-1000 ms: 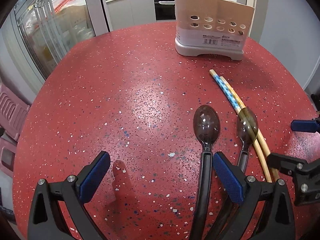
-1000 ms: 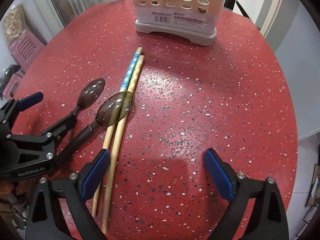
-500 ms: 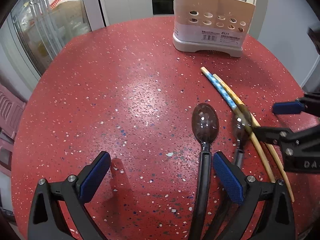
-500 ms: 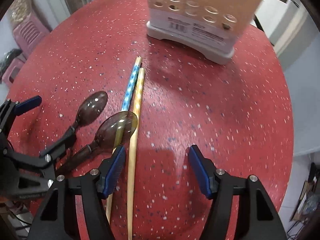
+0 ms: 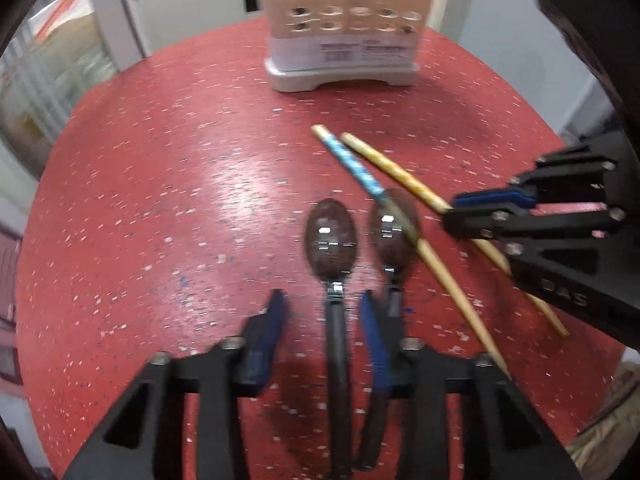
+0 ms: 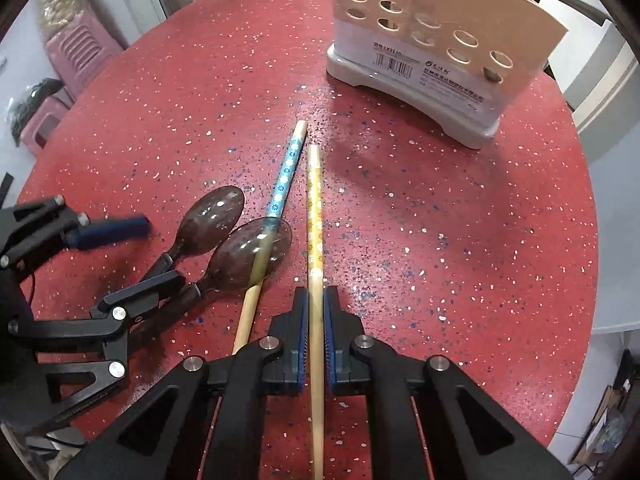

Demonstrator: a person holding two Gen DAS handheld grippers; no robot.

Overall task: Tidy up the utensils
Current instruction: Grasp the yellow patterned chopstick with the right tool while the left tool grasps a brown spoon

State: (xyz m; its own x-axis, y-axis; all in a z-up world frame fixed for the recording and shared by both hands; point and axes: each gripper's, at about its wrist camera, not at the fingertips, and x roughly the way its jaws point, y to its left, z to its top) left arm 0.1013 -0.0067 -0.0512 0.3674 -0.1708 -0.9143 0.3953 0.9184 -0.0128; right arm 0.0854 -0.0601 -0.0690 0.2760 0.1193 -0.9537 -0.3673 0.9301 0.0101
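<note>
Right tool (image 6: 315,312) clenched on the yellow chopstick (image 6: 314,200); left tool (image 5: 324,320) spread wide astride a brown spoon (image 5: 332,256) on the red desk (image 5: 160,200).

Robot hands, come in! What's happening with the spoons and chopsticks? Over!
Right gripper shut on yellow chopstick. Left gripper open around a spoon handle. Blue chopstick pinned under second spoon. Holder path clear.

Surroundings beyond the red speckled table (image 6: 440,240)

Pink plastic stools (image 6: 76,56) off the table's left edge; glass-fronted cabinet (image 5: 48,80) past the far left edge; white kitchen cabinets (image 5: 192,4) beyond the far edge, blurred.
</note>
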